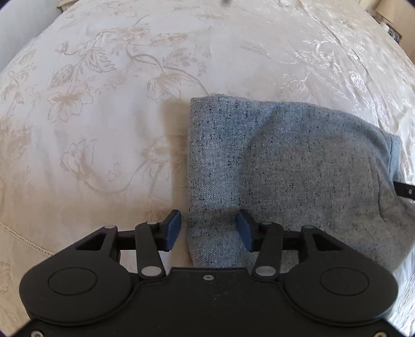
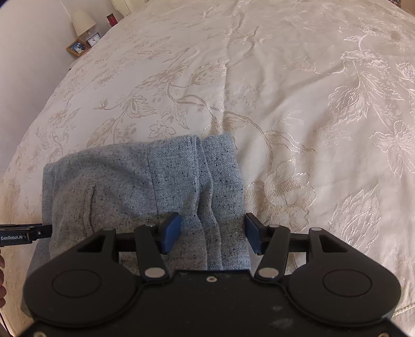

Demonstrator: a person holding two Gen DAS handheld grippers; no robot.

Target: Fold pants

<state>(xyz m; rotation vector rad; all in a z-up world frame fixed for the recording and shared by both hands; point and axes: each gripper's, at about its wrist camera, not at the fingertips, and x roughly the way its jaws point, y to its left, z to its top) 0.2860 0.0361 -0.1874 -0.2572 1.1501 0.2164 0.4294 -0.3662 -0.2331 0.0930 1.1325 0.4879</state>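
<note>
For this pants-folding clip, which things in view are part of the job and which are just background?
Part of the job:
grey pants, folded on the bedspread
left gripper, open
right gripper, open

Background:
lamp
framed photo
small clock

bed: cream floral bedspread (image 2: 285, 77) | nightstand: lamp (image 2: 82, 22), clock (image 2: 93, 39), framed photo (image 2: 77, 47)

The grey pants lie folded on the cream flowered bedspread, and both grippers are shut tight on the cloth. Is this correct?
Not quite. The pants do lie folded on the bedspread, but both grippers are open. The left wrist view shows the left gripper with its blue pads apart over the near edge, and the right wrist view shows the same for the right gripper.
</note>
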